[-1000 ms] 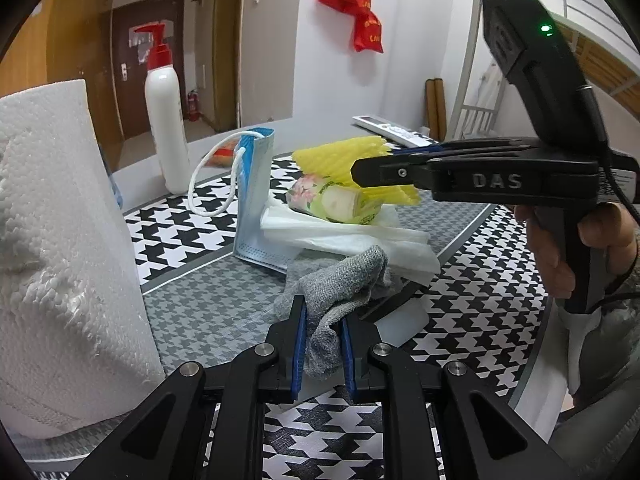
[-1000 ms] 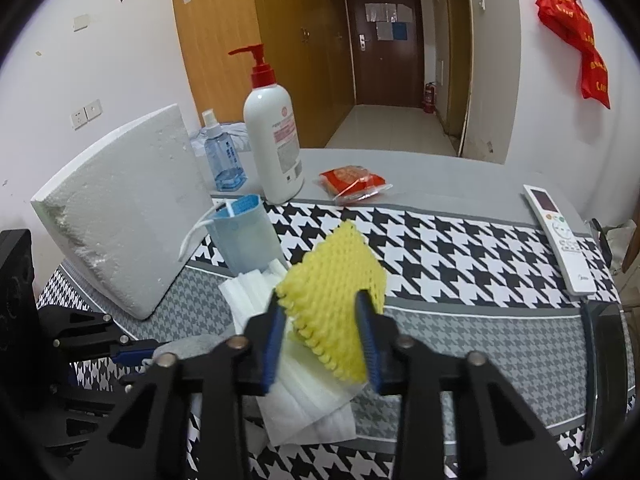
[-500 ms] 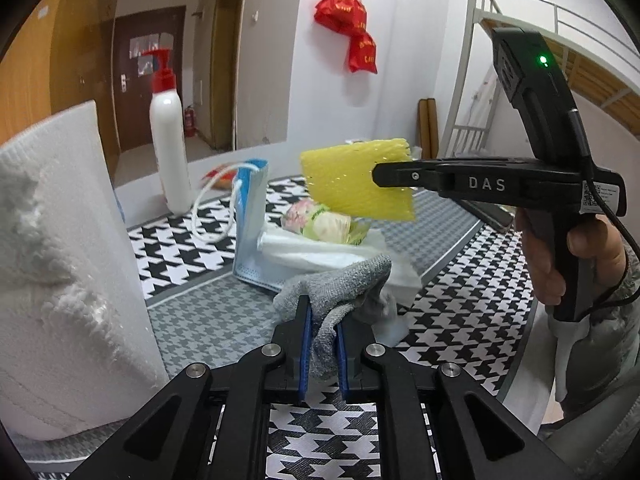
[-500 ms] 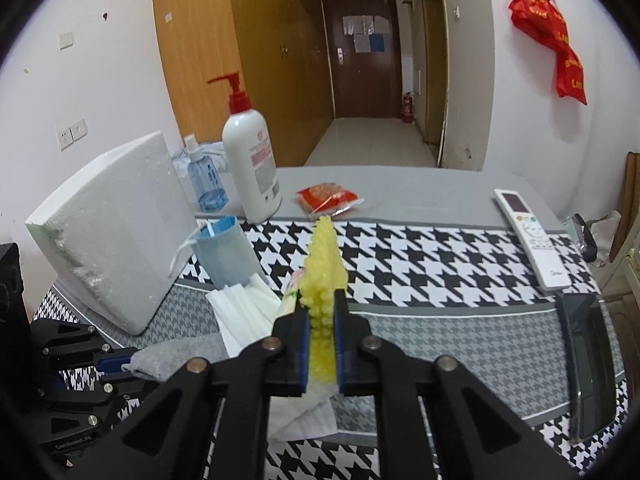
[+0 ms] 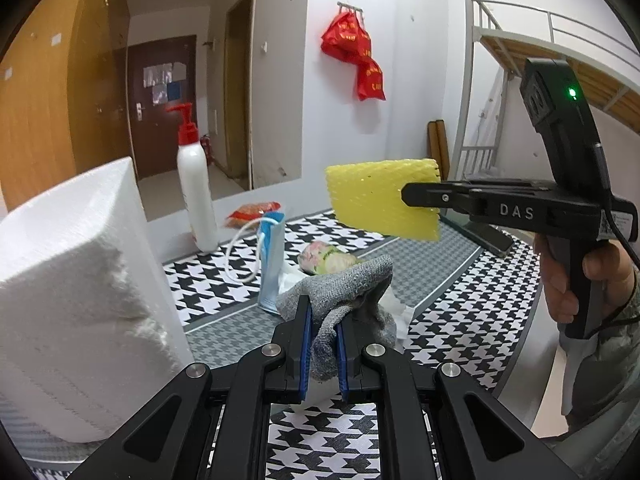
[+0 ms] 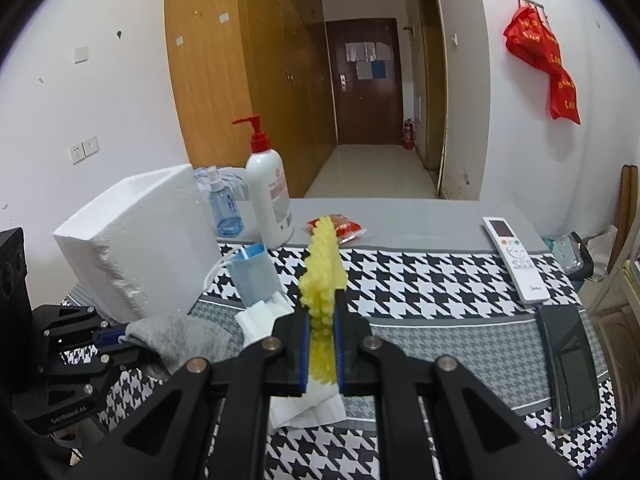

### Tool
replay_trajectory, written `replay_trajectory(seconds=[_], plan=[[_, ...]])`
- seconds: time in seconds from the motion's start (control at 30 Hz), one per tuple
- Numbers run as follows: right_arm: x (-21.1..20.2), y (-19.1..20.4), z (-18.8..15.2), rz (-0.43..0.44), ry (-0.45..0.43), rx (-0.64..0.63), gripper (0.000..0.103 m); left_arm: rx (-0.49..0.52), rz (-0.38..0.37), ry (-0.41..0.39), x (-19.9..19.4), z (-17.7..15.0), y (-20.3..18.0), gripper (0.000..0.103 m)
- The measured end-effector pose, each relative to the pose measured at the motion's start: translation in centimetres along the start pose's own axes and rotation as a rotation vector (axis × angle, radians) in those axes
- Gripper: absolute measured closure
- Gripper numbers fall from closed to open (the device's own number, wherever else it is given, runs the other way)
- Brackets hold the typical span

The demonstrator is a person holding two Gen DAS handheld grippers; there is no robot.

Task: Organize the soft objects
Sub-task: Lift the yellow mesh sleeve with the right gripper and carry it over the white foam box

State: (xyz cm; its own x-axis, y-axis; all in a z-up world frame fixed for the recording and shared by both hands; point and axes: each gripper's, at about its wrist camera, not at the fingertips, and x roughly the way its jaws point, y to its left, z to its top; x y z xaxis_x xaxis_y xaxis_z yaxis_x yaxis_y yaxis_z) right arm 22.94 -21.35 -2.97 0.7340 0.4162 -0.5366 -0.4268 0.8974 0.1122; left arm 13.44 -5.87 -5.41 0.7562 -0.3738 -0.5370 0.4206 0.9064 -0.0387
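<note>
Above the desk [image 6: 440, 232], left gripper [image 5: 323, 344]: clamps grey sock [image 5: 344, 284], lifted for sorting.
Right gripper [image 6: 322, 344]: pinches yellow foam net [image 6: 322, 268], raised clear.

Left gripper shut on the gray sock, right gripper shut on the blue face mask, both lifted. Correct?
Not quite. The right gripper is shut on the yellow foam net, not the mask; the left wrist view shows this. The blue face mask stands on the table. The left gripper does hold the gray sock.

Yellow sponge [image 5: 382, 200] and grey sock [image 5: 344, 292] lifted higher.
</note>
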Motion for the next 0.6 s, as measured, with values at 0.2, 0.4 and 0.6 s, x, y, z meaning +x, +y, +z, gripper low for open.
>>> replay_trajectory(seconds=[0.2,0.4,0.6], plan=[[-1.1,0.4,0.1,0.01,-0.025,-0.001,0.09,0.006,0.022,-0.027,-1.4,0.5,-0.3,0.092],[-2.3,0.9,0.3,0.02,-0.054,-0.011,0.09,0.003,0.051,-0.061,-2.9,1.0,-0.5,0.092],[-3.3,1.3,0.5,0.023,-0.078,-0.011,0.09,0.004,0.071,-0.093,-4.2,1.8,-0.4,0.092]])
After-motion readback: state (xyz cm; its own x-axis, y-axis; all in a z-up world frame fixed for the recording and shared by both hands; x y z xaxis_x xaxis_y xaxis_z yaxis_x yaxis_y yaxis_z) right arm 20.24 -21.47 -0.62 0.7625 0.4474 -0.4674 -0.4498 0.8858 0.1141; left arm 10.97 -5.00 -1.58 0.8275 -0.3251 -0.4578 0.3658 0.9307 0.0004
